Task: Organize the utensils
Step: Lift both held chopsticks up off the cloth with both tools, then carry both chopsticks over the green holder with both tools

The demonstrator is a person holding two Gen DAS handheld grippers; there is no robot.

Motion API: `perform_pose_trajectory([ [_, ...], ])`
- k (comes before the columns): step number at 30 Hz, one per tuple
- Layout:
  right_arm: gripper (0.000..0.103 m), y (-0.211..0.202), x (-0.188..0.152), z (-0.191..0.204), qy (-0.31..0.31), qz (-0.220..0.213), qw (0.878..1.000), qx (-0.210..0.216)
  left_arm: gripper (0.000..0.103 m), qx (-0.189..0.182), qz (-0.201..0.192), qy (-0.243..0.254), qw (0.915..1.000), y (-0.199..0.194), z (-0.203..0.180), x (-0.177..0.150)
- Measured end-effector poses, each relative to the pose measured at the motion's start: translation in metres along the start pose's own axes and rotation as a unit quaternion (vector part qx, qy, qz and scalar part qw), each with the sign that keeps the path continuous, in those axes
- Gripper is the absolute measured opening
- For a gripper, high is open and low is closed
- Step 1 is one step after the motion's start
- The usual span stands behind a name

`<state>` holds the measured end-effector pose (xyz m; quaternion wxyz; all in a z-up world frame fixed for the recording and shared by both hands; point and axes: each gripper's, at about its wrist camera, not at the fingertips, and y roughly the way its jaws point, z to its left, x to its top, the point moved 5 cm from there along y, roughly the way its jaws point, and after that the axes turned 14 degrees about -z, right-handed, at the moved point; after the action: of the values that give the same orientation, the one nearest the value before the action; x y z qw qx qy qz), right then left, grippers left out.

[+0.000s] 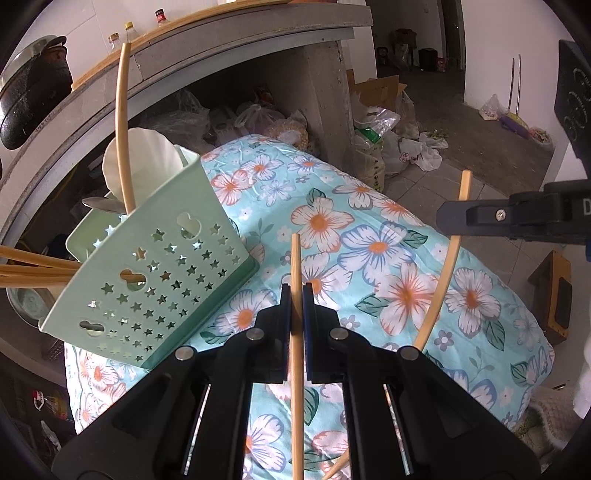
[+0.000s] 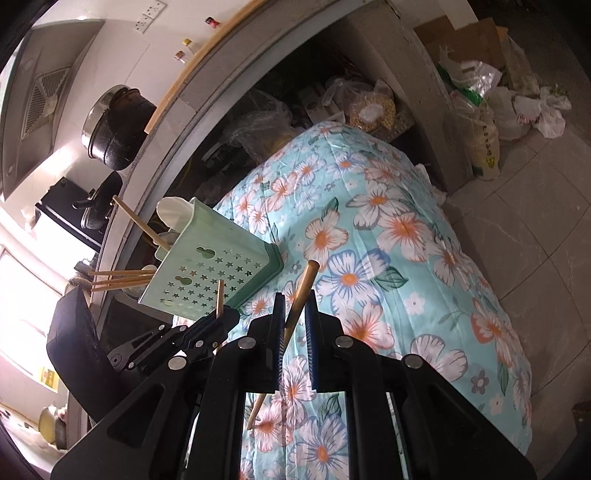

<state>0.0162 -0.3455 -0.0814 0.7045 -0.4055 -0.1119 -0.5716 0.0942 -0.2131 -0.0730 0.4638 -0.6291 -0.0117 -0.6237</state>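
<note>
A pale green utensil holder (image 1: 159,273) with star-shaped holes stands tilted on the floral cloth (image 1: 369,236). In it are a white spoon (image 1: 147,158), one upright chopstick (image 1: 122,129) and several chopsticks (image 1: 33,269) poking out to the left. My left gripper (image 1: 296,291) is shut on a wooden chopstick (image 1: 295,258), just right of the holder. My right gripper (image 2: 295,306) is shut on another chopstick (image 2: 304,284), held slanted above the cloth. In the right wrist view the holder (image 2: 210,266) sits left of the jaws, and the left gripper (image 2: 227,317) hangs just below it.
A grey counter (image 1: 229,40) arches over the cloth, with a black pot (image 2: 114,129) and bottles (image 1: 129,33) on top. Plastic bags (image 1: 384,147) and a cardboard box (image 1: 376,88) crowd the tiled floor (image 2: 535,240) to the right.
</note>
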Motion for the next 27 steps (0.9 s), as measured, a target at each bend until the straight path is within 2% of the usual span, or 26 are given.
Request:
perform_pose_trajectory([
  [6, 0.011, -0.013, 0.005, 0.008, -0.024, -0.019, 1.000, 0.001, 0.005, 0.007, -0.023, -0.015, 0.9996, -0.019, 0.016, 0.014],
  [12, 0.010, -0.027, 0.014, 0.013, -0.047, -0.041, 0.998, 0.007, 0.005, 0.018, -0.074, -0.079, 0.9940, -0.068, 0.067, 0.041],
  [18, 0.010, -0.029, 0.021, 0.020, -0.070, -0.050, 0.996, 0.011, 0.005, 0.048, -0.139, -0.139, 0.9792, -0.124, 0.124, 0.070],
  [20, 0.010, -0.026, 0.023, 0.018, -0.070, -0.046, 0.996, 0.014, 0.005, 0.053, -0.164, -0.161, 0.9717, -0.142, 0.140, 0.080],
  [24, 0.010, -0.018, 0.024, 0.013, -0.062, -0.036, 0.997, 0.015, 0.005, 0.064, -0.202, -0.181, 0.9604, -0.169, 0.159, 0.096],
  [27, 0.010, -0.014, 0.026, 0.011, -0.061, -0.033, 0.998, 0.013, 0.005, 0.060, -0.231, -0.193, 0.9519, -0.182, 0.168, 0.109],
])
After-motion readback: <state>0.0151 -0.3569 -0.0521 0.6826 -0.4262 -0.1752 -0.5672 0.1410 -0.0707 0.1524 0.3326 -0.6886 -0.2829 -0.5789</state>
